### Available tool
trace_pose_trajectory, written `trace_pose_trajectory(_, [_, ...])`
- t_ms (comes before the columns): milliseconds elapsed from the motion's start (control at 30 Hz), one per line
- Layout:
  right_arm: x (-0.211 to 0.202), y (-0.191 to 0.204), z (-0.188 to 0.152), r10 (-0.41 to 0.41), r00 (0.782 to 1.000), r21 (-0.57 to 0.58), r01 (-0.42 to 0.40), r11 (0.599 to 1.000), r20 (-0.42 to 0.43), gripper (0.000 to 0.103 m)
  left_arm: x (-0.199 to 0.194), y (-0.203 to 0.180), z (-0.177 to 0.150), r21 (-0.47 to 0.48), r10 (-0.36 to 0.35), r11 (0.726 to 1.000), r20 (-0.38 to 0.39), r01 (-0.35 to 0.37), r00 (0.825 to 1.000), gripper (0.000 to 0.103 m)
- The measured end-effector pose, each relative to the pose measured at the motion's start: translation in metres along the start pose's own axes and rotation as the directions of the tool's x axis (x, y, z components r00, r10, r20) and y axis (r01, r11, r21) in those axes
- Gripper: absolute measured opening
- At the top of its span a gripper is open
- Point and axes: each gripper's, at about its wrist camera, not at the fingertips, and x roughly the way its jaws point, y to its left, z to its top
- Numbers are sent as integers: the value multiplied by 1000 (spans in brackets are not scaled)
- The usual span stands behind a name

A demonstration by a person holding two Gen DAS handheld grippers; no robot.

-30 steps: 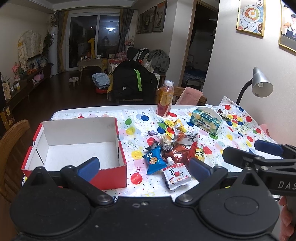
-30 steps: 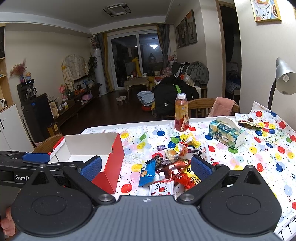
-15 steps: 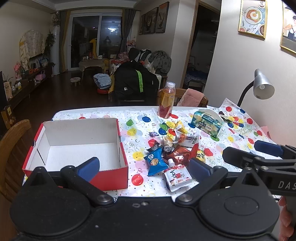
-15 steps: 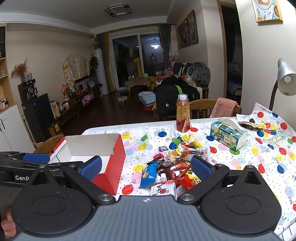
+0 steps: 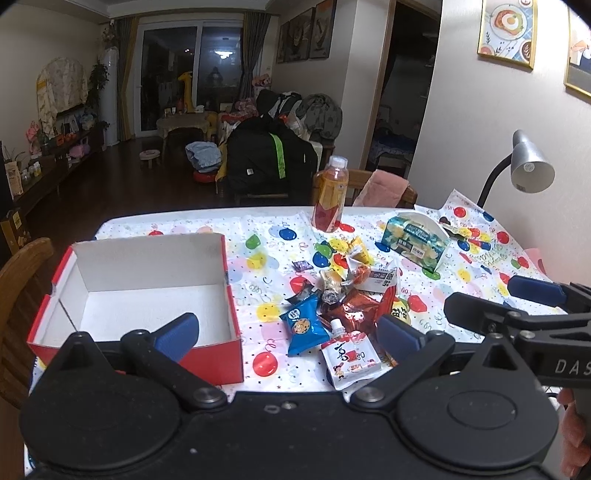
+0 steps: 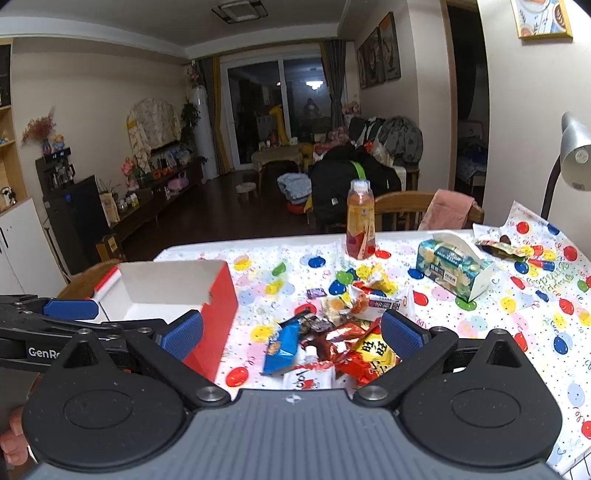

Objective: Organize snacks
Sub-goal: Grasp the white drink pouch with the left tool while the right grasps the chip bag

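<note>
Two handheld black grippers with blue pads

The left gripper (image 5: 288, 334) is marked "GenR"; the right gripper (image 6: 291, 334) "DAS"; silver pivot screws are seen.

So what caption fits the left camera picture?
Open left gripper above snack pile beside empty red box.

A lived-in home is shown: a living room with a sliding glass door (image 5: 192, 79); framed pictures (image 5: 506, 31); a toy giraffe (image 5: 185, 90); a desk (image 6: 480, 325) under a balloon-print cloth.
</note>
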Motion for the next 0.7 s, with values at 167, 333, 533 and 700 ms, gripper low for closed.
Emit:
trace_pose_trajectory(167, [18, -23, 1, -12, 999, -2, 12, 1000, -47, 103, 27, -11, 3, 9, 7, 1000, -34, -7, 999, 102])
trace_pose_trajectory(333, [52, -67, 0, -9, 992, 32, 13, 999, -129, 103, 59, -25, 1, 24, 15, 1000, -67, -14, 998, 102])
trace_pose_trajectory(533, [88, -96, -2, -18, 981, 25, 23, 999, -192, 102, 96, -42, -8, 24, 4, 1000, -128, -1, 992, 102])
trace_pose_trajectory(700, [121, -110, -1, -21, 973, 18, 26, 999, -232, 102, 130, -53, -19, 0, -16, 1000, -188, 17, 982, 101])
